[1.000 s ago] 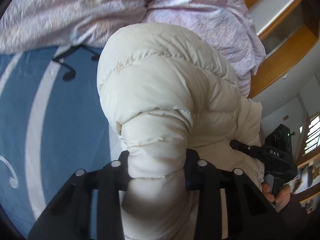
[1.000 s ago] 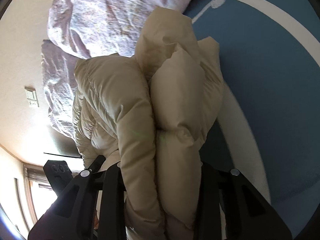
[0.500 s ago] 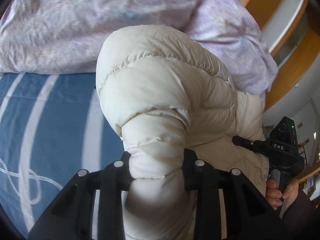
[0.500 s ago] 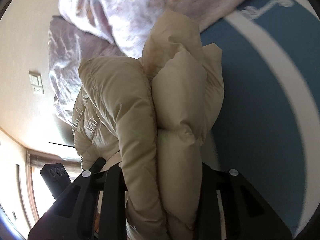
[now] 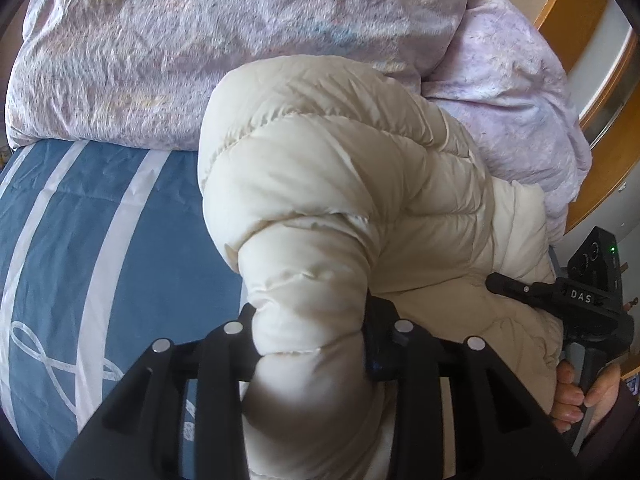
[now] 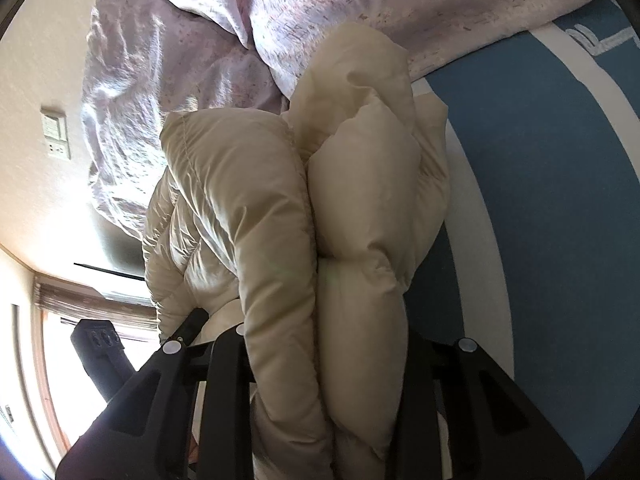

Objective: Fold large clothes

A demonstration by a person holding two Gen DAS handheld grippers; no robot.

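Note:
A cream puffy down jacket [image 5: 344, 200] hangs bunched between both grippers above a bed. My left gripper [image 5: 310, 344] is shut on a thick quilted fold of it. My right gripper [image 6: 324, 360] is shut on two bunched folds of the same jacket [image 6: 320, 208]. The right gripper also shows in the left wrist view [image 5: 580, 300], at the far right, held by a hand. The left gripper shows in the right wrist view [image 6: 100, 344], at the lower left. The fingertips of both grippers are buried in the fabric.
A blue bedspread with white curved stripes [image 5: 80, 240] lies below, also in the right wrist view [image 6: 560, 200]. A lilac crumpled duvet [image 5: 200, 40] is piled behind the jacket. A wooden frame [image 5: 600, 128] stands at the right. A wall switch [image 6: 54, 136] and a window [image 6: 52, 360] are at the left.
Both grippers have carried the jacket toward the lilac duvet. The duvet fills more of both views and less blue bedspread shows. Both grips are unchanged.

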